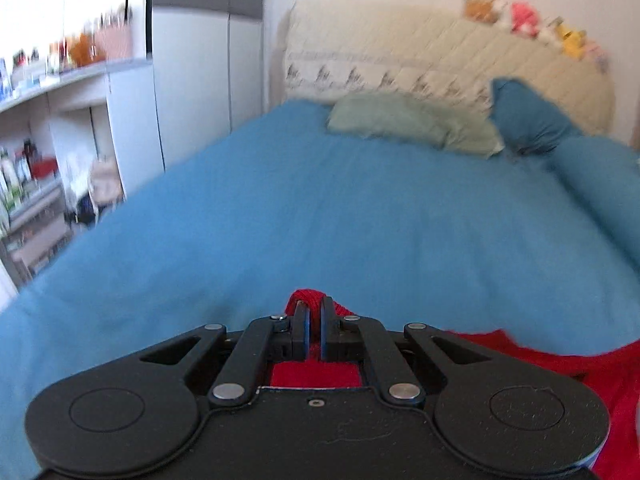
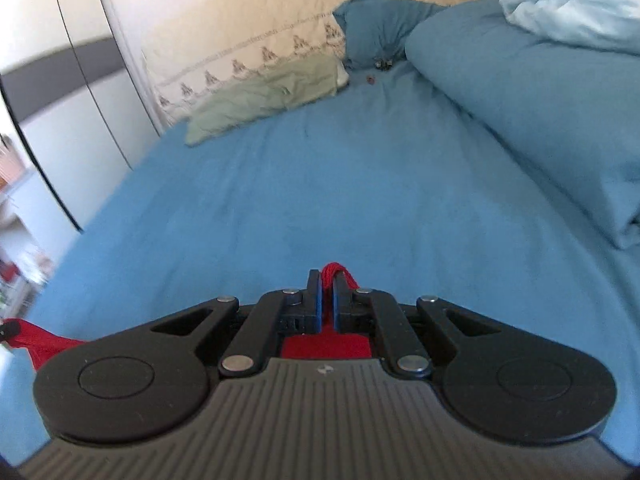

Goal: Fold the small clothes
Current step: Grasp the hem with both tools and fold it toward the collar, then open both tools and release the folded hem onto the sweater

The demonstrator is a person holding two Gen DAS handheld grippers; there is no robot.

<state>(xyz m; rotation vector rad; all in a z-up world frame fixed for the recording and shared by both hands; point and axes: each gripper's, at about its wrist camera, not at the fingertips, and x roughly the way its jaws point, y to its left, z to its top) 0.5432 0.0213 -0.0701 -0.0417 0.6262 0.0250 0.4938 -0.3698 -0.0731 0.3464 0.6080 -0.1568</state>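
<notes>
A small red knit garment [image 1: 560,364] hangs between my two grippers above the blue bedsheet [image 1: 320,208]. My left gripper [image 1: 314,306] is shut on a bunched red edge that pokes out past the fingertips; the cloth trails away to the lower right. In the right wrist view my right gripper [image 2: 327,282] is shut on another red edge of the garment [image 2: 36,346], which trails off to the lower left under the gripper body. Most of the garment is hidden beneath both grippers.
The blue bedsheet [image 2: 320,184] stretches ahead. A pale green pillow [image 2: 268,96], a blue pillow [image 2: 380,24] and a rolled blue duvet [image 2: 540,112] lie near the cream headboard [image 1: 400,52]. Shelves [image 1: 44,128] and a white wardrobe [image 1: 192,80] stand left.
</notes>
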